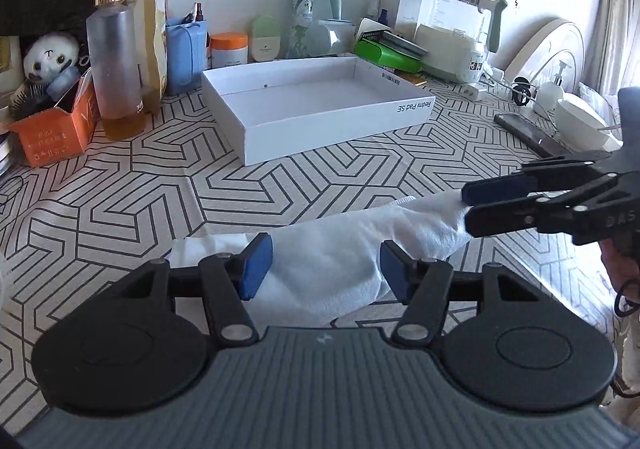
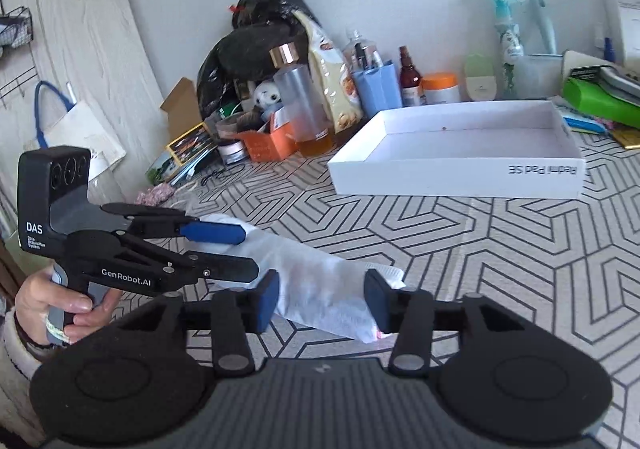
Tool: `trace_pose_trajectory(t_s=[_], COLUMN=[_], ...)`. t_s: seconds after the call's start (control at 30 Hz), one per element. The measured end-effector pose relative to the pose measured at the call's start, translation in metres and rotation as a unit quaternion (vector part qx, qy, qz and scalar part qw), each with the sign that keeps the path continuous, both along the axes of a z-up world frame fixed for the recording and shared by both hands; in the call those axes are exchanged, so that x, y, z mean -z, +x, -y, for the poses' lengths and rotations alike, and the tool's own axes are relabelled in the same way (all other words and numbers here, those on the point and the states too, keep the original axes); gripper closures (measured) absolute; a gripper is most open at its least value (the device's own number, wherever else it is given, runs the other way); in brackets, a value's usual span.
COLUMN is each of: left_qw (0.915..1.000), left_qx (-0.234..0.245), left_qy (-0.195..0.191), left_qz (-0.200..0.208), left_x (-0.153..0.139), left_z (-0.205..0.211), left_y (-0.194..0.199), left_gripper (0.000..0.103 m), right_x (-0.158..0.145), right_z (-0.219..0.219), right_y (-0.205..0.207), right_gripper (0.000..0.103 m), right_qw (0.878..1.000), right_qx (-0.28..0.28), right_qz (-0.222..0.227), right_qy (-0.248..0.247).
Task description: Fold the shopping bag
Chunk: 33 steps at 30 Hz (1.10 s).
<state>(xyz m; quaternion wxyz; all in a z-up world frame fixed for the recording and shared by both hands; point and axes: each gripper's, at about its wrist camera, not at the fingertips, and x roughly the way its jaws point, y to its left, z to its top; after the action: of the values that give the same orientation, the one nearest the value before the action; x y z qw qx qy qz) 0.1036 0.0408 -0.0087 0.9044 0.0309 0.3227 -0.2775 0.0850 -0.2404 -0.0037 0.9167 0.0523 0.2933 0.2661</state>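
The white fabric shopping bag point(image 1: 340, 249), already folded into a narrow strip, is lying on the patterned bench point(image 1: 140, 189). The left tongs point(image 1: 326, 269) and right tongs point(image 2: 322, 299) are straddling it with jaws parted, gripping nothing; shorter folds appear to remain.

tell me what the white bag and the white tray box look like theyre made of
White bag: probably non-woven fabric, matte, with a fine embossed texture and soft creases. White tray box: looks like smooth matte cardboard, with thin stiff walls, crisp corners and printed lettering on its side.

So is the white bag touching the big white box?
Apart. The left wrist view shows the white bag lying on the patterned tablecloth, with a strip of bare cloth between it and the white box.
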Motion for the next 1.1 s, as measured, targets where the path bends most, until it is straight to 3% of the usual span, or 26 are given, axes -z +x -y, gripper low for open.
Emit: trace_pose_trajectory(t_s=[0.07,0.2,0.27,0.43,0.5,0.57,0.63,0.7,0.83,0.97,1.1], left_qw=[1.0,0.9998,0.9995,0.9981,0.9984,0.998,0.9961,0.9938,0.9927,0.9914,0.9908], left_qx=[0.004,0.013,0.017,0.024,0.025,0.027,0.031,0.035,0.049,0.061,0.055], left_qy=[-0.001,-0.017,-0.026,-0.051,-0.047,-0.053,-0.076,-0.096,-0.1,-0.106,-0.113], left_qz=[0.0,-0.005,-0.009,-0.023,-0.02,-0.022,-0.033,-0.045,-0.047,-0.047,-0.049], left_x=[0.0,0.003,0.004,0.005,0.005,0.006,0.006,0.007,0.007,0.008,0.009], left_z=[-0.001,-0.008,-0.012,-0.019,-0.017,-0.019,-0.026,-0.033,-0.035,-0.039,-0.045], left_y=[0.002,0.004,0.006,0.011,0.01,0.011,0.015,0.021,0.023,0.024,0.025], left_gripper=[0.043,0.043,0.043,0.043,0.043,0.043,0.043,0.043,0.043,0.043,0.043], right_x=[0.003,0.027,0.033,0.03,0.029,0.036,0.046,0.051,0.042,0.029,0.024], right_z=[0.002,0.012,0.02,0.04,0.054,0.062,0.067,0.063,0.04,0.005,-0.018], right_y=[0.002,0.027,0.031,0.027,0.017,0.011,0.008,0.012,0.033,0.061,0.076], right_gripper=[0.05,0.058,0.06,0.054,0.038,0.026,0.026,0.028,0.022,0.007,0.008], right_qw=[1.0,0.997,0.996,0.986,0.972,0.944,0.909,0.899,0.913,0.932,0.94], right_qx=[0.018,0.024,0.023,0.056,0.065,0.056,0.054,0.071,0.101,0.1,0.133], right_qz=[-0.008,-0.064,-0.067,-0.099,-0.124,-0.17,-0.218,-0.246,-0.247,-0.247,-0.225], right_qy=[-0.006,0.037,0.061,0.124,0.191,0.278,0.35,0.354,0.308,0.246,0.221])
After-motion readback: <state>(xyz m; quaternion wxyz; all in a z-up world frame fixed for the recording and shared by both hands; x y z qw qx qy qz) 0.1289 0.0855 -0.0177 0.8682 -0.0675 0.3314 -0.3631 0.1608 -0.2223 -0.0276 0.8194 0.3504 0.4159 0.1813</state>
